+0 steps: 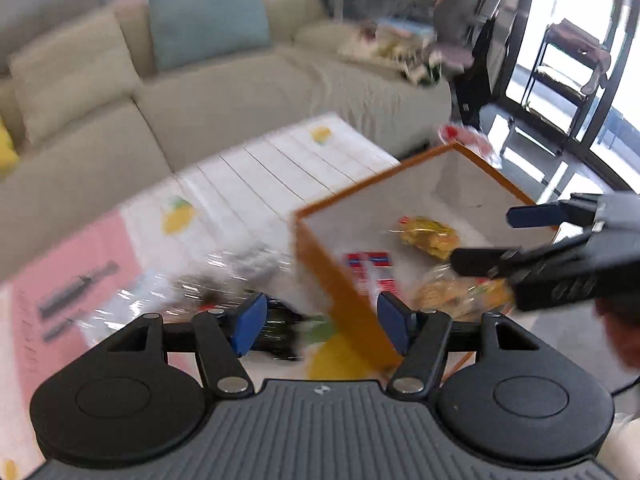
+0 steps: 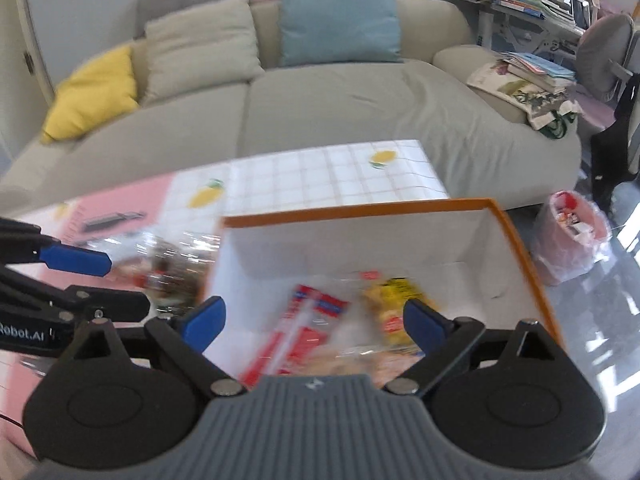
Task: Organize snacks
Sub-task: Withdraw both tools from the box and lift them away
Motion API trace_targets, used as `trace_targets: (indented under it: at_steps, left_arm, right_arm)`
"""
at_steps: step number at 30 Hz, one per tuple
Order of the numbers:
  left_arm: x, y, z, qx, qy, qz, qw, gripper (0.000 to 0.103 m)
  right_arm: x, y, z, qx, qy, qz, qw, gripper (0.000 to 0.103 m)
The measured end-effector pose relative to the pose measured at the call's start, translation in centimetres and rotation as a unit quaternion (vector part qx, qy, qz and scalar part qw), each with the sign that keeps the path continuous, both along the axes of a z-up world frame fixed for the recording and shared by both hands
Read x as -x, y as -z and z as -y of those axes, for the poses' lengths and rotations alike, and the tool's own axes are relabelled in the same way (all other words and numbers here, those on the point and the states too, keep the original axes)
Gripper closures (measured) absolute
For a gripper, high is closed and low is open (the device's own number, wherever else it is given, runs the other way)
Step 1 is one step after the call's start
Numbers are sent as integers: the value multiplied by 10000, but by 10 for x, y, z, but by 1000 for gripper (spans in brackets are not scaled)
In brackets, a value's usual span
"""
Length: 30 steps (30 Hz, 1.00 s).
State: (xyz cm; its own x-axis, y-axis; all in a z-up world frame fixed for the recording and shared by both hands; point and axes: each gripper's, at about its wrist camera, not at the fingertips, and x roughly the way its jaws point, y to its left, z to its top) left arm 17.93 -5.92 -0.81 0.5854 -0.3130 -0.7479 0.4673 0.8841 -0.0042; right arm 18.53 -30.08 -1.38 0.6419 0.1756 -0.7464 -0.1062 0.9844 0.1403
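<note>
A white box with an orange rim (image 1: 360, 188) (image 2: 360, 210) stands on the table. Inside it lie a yellow snack bag (image 1: 430, 236) (image 2: 392, 296), a red-and-white packet (image 1: 370, 264) (image 2: 308, 320) and a clear bag of pale biscuits (image 1: 460, 296) (image 2: 360, 360). A clear bag of dark snacks (image 1: 224, 276) (image 2: 172, 264) lies on the table just left of the box. My left gripper (image 1: 322, 328) (image 2: 104, 282) hovers open over the box's left wall, holding nothing. My right gripper (image 2: 314, 322) (image 1: 508, 238) is wide open above the box's contents, also holding nothing.
The table wears a white checked cloth with lemons (image 2: 340, 176) and a pink mat (image 2: 120, 196) with a dark object on it. A beige sofa (image 2: 340, 112) with cushions runs behind. A pink-bagged bin (image 2: 568, 240) stands on the floor right of the box.
</note>
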Motion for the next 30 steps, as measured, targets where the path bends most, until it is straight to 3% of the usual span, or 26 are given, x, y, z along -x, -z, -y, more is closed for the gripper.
trace_targets:
  at_steps: [4, 14, 19, 24, 30]
  left_arm:
    - [38, 14, -58, -433, -93, 691, 9966, 28]
    - [102, 79, -196, -1258, -151, 1257, 9839, 28]
    - [117, 120, -261, -1983, -96, 1298, 9715, 31]
    - [130, 143, -316, -2064, -323, 1252, 9699, 31]
    - [134, 152, -350, -2209, -362, 1255, 9665, 31]
  right_arm:
    - [23, -5, -29, -351, -142, 108, 9992, 10]
    - [55, -7, -116, -313, -553, 164, 9978, 10]
    - [60, -9, -152, -240, -491, 65, 9985, 10]
    - [53, -6, -190, -6, -526, -145, 9985, 10]
    - [34, -3, -228, 94, -537, -213, 9983, 10]
